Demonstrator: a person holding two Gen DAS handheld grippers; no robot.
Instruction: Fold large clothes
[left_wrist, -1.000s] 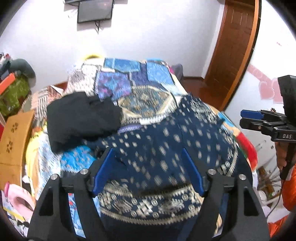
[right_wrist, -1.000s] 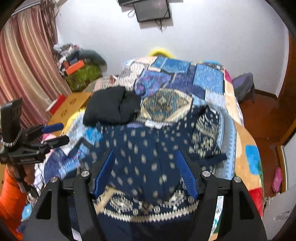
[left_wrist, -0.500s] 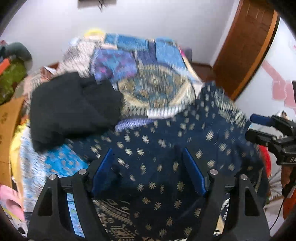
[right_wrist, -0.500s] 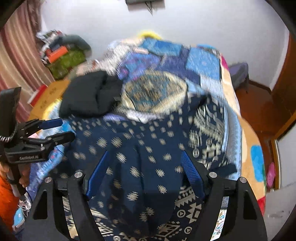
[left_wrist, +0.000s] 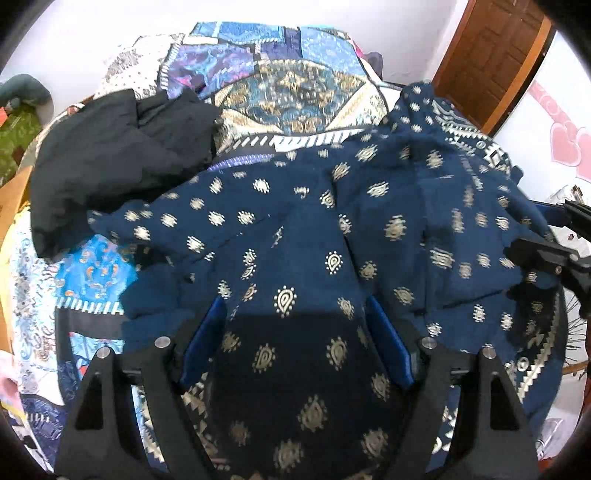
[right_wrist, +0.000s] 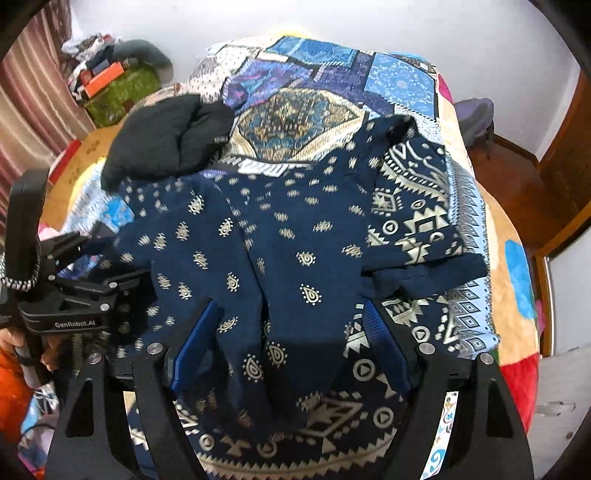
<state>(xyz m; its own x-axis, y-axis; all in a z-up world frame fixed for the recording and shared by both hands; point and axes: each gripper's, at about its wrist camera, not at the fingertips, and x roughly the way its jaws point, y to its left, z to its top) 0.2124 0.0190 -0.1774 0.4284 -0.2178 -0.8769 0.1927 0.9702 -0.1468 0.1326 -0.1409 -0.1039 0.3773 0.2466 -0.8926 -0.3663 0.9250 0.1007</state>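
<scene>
Here, navy patterned garment (left_wrist: 332, 229) rumpled on patchwork bed (left_wrist: 288, 85), both hand-held grippers (left (left_wrist: 295, 314), right (right_wrist: 291, 314)) spread apart above it.

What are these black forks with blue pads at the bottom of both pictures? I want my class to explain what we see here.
No robot: a person holds a hand-held gripper in each hand, with a camera on each looking along its two fingers. One picture comes from the left hand-held gripper, the other from the right hand-held gripper. Each also shows the other at its edge. Both are open and hold nothing. Beneath them a navy patterned garment lies crumpled on a patchwork bedspread, beside a black garment.
</scene>
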